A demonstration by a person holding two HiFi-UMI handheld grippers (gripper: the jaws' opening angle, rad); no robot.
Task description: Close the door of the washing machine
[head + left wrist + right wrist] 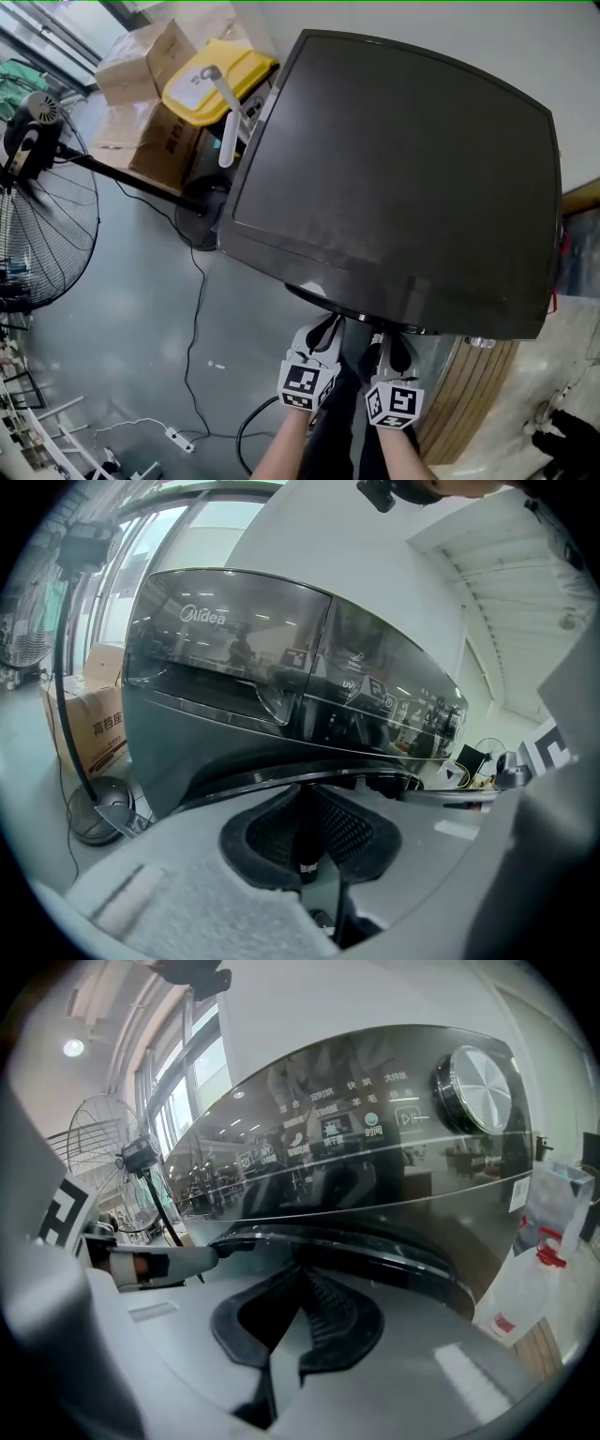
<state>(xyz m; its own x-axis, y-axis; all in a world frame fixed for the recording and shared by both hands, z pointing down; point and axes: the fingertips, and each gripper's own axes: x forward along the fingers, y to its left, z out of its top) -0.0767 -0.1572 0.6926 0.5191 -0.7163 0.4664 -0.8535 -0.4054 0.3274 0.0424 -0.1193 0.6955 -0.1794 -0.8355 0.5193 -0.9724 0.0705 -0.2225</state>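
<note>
A dark grey washing machine (403, 178) fills the head view, seen from above. Its round door rim (370, 317) bulges out under the front edge. My left gripper (326, 330) and right gripper (392, 339) sit side by side with their tips at that rim. In the left gripper view the black pads (281, 832) meet with nothing between them, and the door rim (309, 775) curves just past them. In the right gripper view the pads (328, 1316) are pressed together right before the door rim (375, 1251), below the control panel and dial (476, 1087). I cannot tell whether the door is latched.
A standing fan (37, 216) is at the left, its pole slanting toward the machine. Cardboard boxes (141, 66) and a yellow lid (211, 80) lie behind it. A cable (192, 319) and power strip (178, 439) cross the floor. A wooden panel (469, 394) flanks the right.
</note>
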